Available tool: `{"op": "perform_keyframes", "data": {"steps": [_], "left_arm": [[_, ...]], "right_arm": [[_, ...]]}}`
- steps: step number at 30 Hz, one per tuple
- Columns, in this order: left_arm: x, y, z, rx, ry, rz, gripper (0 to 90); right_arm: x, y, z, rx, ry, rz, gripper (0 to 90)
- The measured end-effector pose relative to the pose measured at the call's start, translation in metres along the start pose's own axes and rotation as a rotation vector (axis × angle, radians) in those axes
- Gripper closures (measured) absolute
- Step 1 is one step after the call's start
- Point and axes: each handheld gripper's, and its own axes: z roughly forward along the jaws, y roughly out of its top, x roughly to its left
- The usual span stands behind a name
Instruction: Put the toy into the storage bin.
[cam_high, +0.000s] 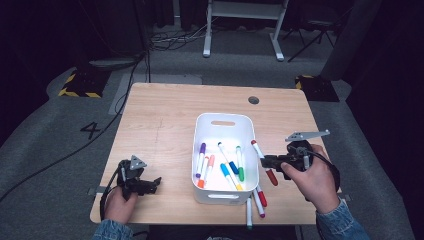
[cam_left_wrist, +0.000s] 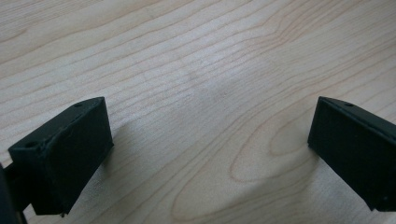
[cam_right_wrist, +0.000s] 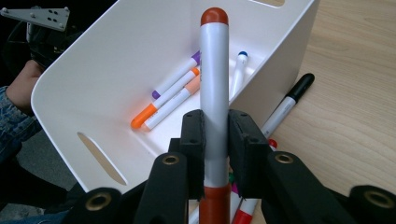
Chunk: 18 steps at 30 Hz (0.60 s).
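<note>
High view, left to right: left gripper (cam_high: 150, 185) resting on the wooden table (cam_high: 160, 125) near its front-left corner, jaws spread wide with bare wood between them in the left gripper view. White bin (cam_high: 225, 125) at centre, holding several markers. 3 loose markers (cam_high: 255, 202) on the table just beside the bin's front-right corner. Right gripper (cam_high: 265, 161), jaws clamped on the red-capped marker (cam_high: 264, 162), held over the bin's right rim.
</note>
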Motion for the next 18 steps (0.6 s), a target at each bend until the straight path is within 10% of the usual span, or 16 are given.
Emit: {"op": "perform_keyframes", "data": {"steps": [18], "left_arm": [[0.000, 0.000, 0.000, 0.001, -0.002, -0.001, 0.0]], "right_arm": [[0.031, 0.017, 0.012, 0.000, 0.099, -0.054, 77.1]]}}
